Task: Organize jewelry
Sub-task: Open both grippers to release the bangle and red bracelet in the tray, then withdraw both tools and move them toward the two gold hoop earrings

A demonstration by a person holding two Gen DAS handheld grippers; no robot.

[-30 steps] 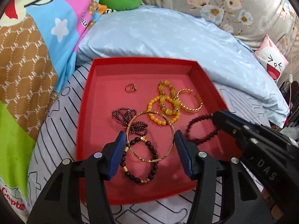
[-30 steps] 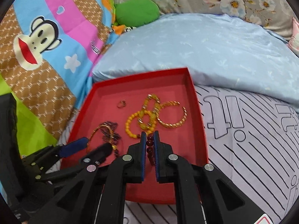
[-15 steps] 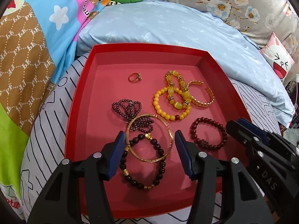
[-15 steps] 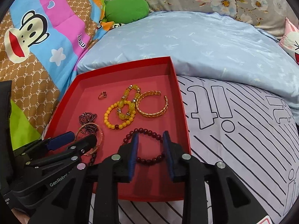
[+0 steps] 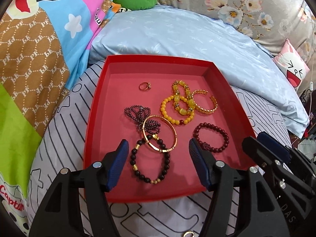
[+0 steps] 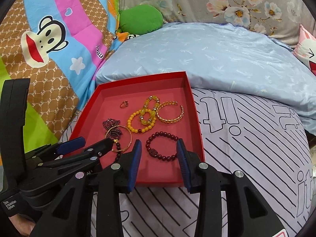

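Both claws — left claw (image 5: pixel 158 158), right claw (image 6: pixel 159 154) — agape over glossy round-beaded bracelets (red tray (image 5: pixel 158 60)).

I was in a home bedroom: a bed with a blue pillow (image 5: pixel 189 39) and cartoon quilt (image 6: pixel 49 39).

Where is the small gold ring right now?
The small gold ring lies alone at the red tray's far left, left of the yellow bead bracelets.
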